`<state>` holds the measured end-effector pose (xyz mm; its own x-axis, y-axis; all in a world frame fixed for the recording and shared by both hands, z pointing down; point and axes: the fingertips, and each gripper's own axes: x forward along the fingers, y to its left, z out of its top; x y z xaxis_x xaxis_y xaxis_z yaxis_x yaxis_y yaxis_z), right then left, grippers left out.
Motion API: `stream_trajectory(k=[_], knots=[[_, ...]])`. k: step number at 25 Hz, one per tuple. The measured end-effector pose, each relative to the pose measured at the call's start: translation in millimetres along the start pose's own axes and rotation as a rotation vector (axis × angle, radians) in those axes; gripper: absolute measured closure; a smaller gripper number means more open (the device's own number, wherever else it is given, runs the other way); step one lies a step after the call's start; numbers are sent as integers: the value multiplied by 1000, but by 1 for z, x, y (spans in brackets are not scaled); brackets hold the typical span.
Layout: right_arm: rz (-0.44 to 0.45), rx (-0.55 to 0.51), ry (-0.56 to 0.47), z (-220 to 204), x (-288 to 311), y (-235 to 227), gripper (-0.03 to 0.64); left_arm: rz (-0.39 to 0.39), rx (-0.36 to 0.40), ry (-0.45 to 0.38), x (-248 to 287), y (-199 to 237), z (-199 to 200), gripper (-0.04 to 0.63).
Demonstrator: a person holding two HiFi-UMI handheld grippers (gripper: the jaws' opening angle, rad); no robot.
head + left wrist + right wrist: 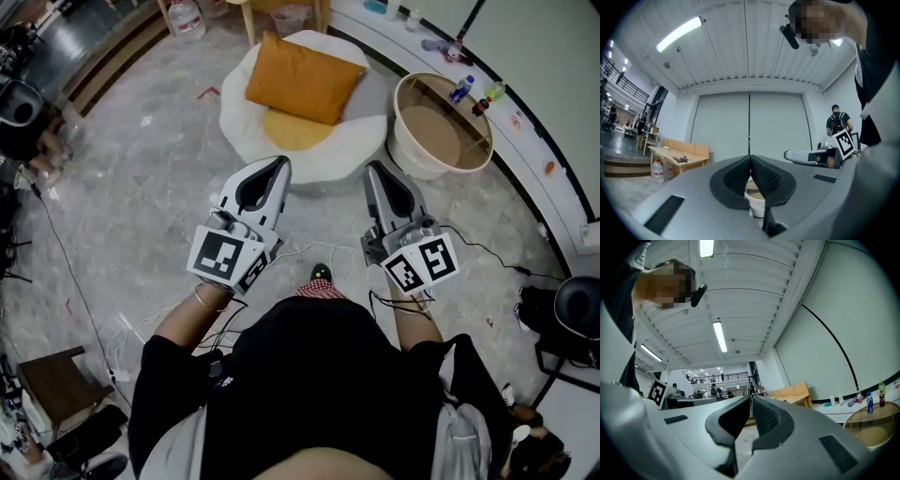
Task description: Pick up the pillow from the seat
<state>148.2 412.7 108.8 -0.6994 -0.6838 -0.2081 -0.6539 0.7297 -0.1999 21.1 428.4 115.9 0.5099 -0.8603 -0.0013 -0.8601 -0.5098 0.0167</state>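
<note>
An orange pillow (303, 78) lies tilted on a white round seat (246, 112) with a yellow centre, at the top middle of the head view. My left gripper (279, 163) is shut and empty, its tip just short of the seat's near rim. My right gripper (372, 169) is shut and empty too, its tip beside the seat's right front edge. Both point level, away from the person. In the left gripper view my left gripper (750, 157) shows its jaws closed together, with the right gripper's marker cube (844, 143) off to the right. The right gripper (751, 398) view shows closed jaws as well.
A round beige tub-shaped table (441, 127) stands right of the seat, beside a curved white ledge (525, 131) with bottles (461, 88). A water jug (186, 19) and wooden furniture legs (251, 23) are behind the seat. Cables (309, 248) trail over the marbled floor near the person's feet.
</note>
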Motion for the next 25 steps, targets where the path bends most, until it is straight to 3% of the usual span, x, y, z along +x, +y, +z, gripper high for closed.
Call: stream_trajectory(k=[4, 25], knots=[[6, 5, -6, 1, 8, -12, 594, 14, 1, -50, 15, 5, 9, 586], [59, 34, 9, -8, 24, -60, 594, 79, 26, -34, 55, 10, 0, 586]])
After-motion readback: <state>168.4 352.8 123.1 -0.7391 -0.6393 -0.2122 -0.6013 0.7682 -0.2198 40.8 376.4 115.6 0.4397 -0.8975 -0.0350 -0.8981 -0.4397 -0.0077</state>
